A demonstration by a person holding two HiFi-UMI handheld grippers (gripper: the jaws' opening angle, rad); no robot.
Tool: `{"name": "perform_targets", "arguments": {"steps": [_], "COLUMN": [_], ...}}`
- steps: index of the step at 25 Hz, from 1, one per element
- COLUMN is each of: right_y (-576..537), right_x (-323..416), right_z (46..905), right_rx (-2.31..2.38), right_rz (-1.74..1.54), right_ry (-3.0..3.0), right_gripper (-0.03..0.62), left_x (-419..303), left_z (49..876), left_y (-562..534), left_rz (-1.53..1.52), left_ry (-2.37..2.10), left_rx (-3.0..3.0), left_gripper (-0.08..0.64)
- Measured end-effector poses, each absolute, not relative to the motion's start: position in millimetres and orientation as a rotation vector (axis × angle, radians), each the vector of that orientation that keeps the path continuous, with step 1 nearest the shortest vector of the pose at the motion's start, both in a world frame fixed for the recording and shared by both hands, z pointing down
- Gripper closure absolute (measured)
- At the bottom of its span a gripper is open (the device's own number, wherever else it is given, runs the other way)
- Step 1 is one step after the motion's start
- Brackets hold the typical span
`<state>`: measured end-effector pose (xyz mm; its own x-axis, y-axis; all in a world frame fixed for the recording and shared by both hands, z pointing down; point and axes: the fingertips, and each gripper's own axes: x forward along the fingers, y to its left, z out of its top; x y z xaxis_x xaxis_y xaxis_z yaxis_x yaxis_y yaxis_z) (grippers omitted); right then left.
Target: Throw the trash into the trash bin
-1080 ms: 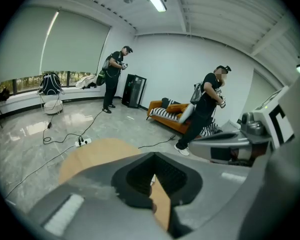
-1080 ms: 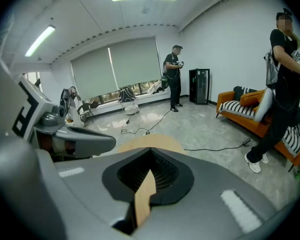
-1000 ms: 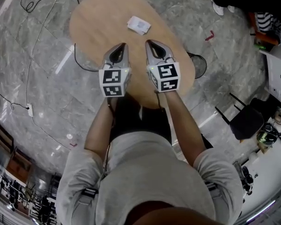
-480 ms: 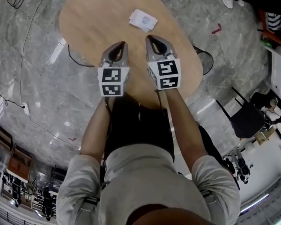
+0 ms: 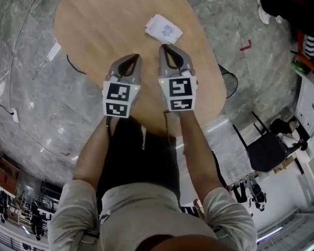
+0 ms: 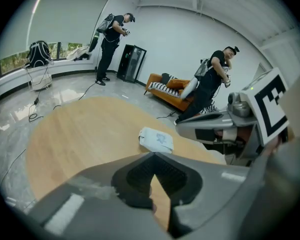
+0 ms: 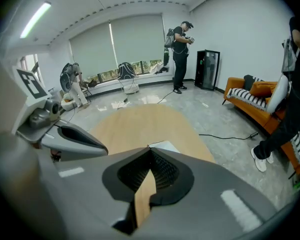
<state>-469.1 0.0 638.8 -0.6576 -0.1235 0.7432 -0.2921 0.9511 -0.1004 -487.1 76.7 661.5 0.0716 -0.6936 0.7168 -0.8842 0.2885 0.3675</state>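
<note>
Trash: a white packet (image 5: 164, 29) lies on the oval wooden table (image 5: 102, 25), just ahead of both tools. Jaws of the left gripper (image 5: 135, 57) and right gripper (image 5: 164, 47) are pressed together, nothing between. Step looks like approach. Next, one gripper must spread and straddle the packet.

This looks like a roomy, white-walled lab or studio rather than a home: around the oval wooden tabletop (image 5: 110, 30) spreads polished grey stone floor (image 5: 31, 82) with loose cables (image 7: 223, 136). Beyond the tabletop stand an orange sofa (image 6: 159, 80), a black cabinet (image 6: 131, 63) and people wearing backpacks (image 6: 111, 39).
</note>
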Motion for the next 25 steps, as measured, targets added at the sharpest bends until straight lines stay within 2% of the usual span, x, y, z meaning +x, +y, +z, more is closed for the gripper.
{"name": "perform_targets", "arguments": {"steps": [11, 15, 17, 25], "right_y": [-1.9, -1.9, -1.9, -2.8], "right_x": [-483.0, -483.1, -486.2, -488.6], "right_z": [678.4, 689.1, 698.1, 740.1], "right_rx": [0.231, 0.177, 0.125, -0.042], "right_rz": [0.213, -0.025, -0.154, -0.486], "right_ry": [-2.213, -2.151, -2.112, -1.913], "right_gripper": [0.584, 0.578, 0.482, 0.437], "left_x": [-508.1, -512.0, -513.7, -516.3], "left_z": [693.3, 699.8, 703.6, 711.2], "left_y": [73.4, 74.5, 74.8, 92.5], "left_rz": [0.258, 0.245, 0.250, 0.264], "left_ry": [-1.678, -1.683, -1.682, -1.680], "left_rx": [1.400, 1.381, 1.383, 1.354], "left_gripper": [0.541, 0.541, 0.541, 0.541]}}
